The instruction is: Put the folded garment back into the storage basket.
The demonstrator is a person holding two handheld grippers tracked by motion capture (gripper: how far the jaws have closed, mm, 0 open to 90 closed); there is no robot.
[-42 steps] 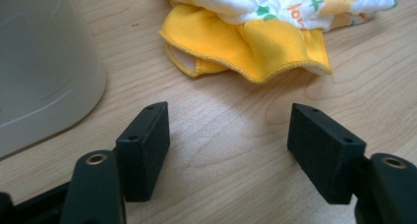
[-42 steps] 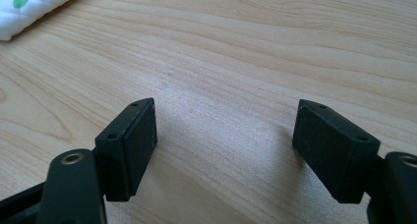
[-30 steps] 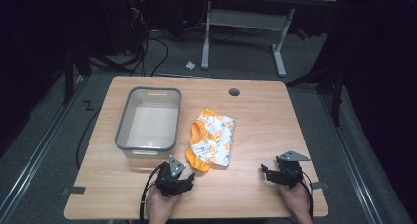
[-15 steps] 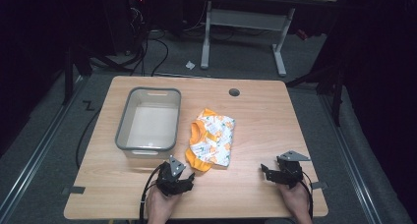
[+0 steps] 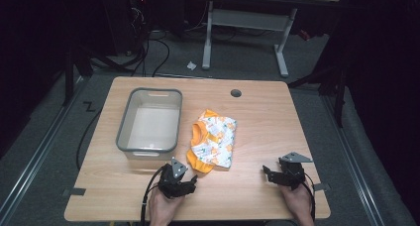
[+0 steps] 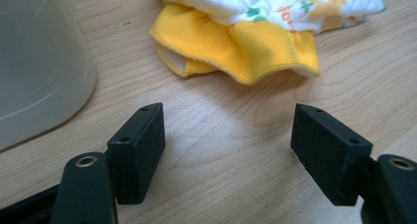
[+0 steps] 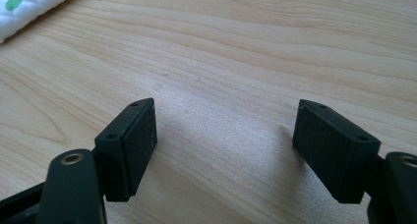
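Nothing has moved since the earlier high views: both tools rest at the near edge of the table, and the garment and bin lie where they were.

Left hand-held gripper: jaws spread wide, holding nothing, low over the wood. The folded garment lies just ahead of its jaws and slightly to the right, near but apart from them. In the left gripper view the garment's yellow hem faces the tool, and the bin wall stands to the left of the left jaw.

Right hand-held gripper: jaws likewise wide apart and empty. Bare wood lies ahead of it, with a corner of the garment at far upper left in its own view; garment well apart to its left in the high view.

Judgement on the step in hand: an approach to pick up the garment, probably for the bin. Advise bringing the left tool forward low, one jaw sliding under the yellow hem, and closing on all layers so that the fold does not open. The right tool should take the far side if a level lift is wanted.

Materials: garment is soft quilted cloth, white with orange and green print, with a plain yellow lining and wavy stitched edge; limp, likely to sag. Bin is smooth translucent grey plastic, rectangular, with rounded corners. Table top is pale wood grain, matt. Jaw pads are black, blocky and flat-faced.
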